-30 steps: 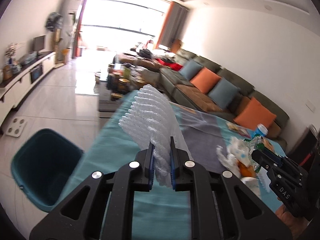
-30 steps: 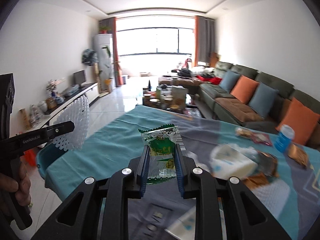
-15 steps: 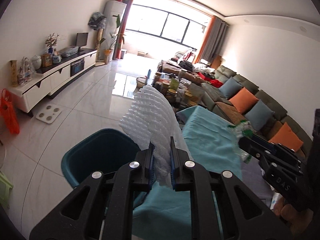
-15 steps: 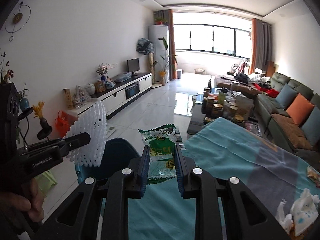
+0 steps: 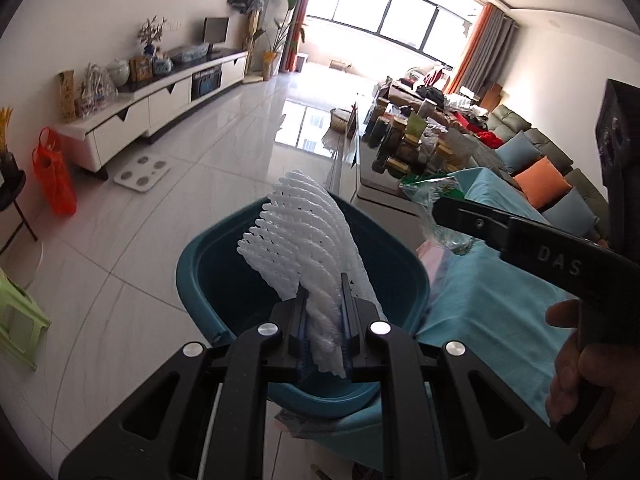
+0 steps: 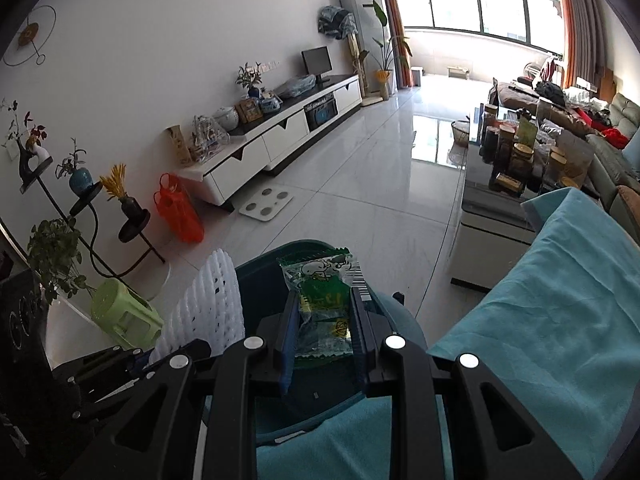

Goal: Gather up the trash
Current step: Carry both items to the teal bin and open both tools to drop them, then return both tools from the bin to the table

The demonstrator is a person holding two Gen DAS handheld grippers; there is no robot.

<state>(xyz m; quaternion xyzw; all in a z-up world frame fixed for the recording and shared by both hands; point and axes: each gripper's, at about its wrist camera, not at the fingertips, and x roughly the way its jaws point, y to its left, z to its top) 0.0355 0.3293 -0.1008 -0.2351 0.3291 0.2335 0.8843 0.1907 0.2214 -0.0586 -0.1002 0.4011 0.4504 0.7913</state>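
Note:
My left gripper (image 5: 325, 322) is shut on a white foam fruit net (image 5: 304, 240) and holds it over the open teal bin (image 5: 208, 280) on the floor. My right gripper (image 6: 324, 328) is shut on a green snack wrapper (image 6: 320, 296) and holds it above the same teal bin (image 6: 260, 272). The right gripper and the wrapper (image 5: 432, 200) show at the right of the left wrist view. The foam net (image 6: 208, 312) and the left gripper show at the lower left of the right wrist view.
The table with its teal cloth (image 6: 560, 300) stands right of the bin. A green stool (image 6: 124, 316), an orange bag (image 6: 176, 212), a white TV cabinet (image 6: 280, 136) and a scale (image 6: 266, 206) lie to the left. A coffee table with jars (image 5: 404, 148) and a sofa (image 5: 540, 160) are further off.
Both grippers swung left, away from the table, and came over the teal bin. Each still holds its piece of trash.

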